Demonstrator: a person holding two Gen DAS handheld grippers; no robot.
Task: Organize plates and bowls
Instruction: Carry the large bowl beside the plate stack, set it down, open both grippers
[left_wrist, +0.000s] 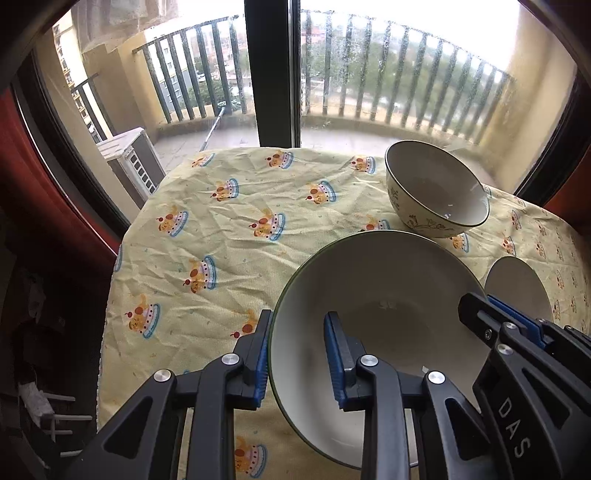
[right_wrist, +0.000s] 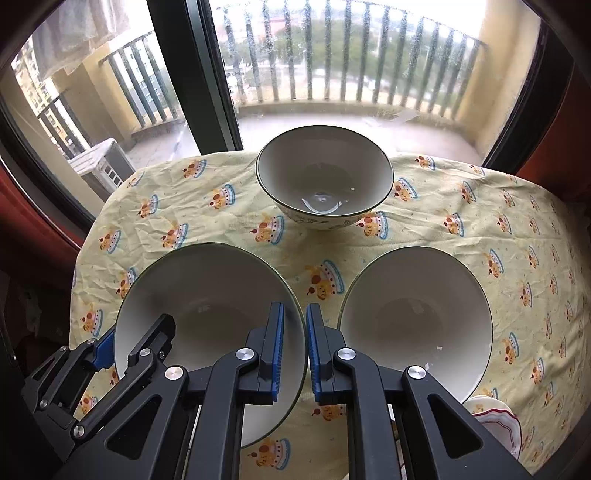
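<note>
We see a yellow printed tablecloth (right_wrist: 229, 236) under three bowls. Our left gripper (left_wrist: 299, 354) and right gripper (right_wrist: 294, 347) both clamp the near-left bowl (right_wrist: 207, 295)'s rim; the near-right bowl (right_wrist: 417, 306) sits just beside, the far bowl (right_wrist: 325, 177) beyond.

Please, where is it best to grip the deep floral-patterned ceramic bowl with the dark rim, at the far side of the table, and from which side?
Grip the deep floral-patterned ceramic bowl by its thin dark rim, one finger inside and one outside, coming from above at the near edge. It stands upright and open, its wall is steep and too wide to span, and the near side faces the grippers with only yellow tablecloth before it.
</note>
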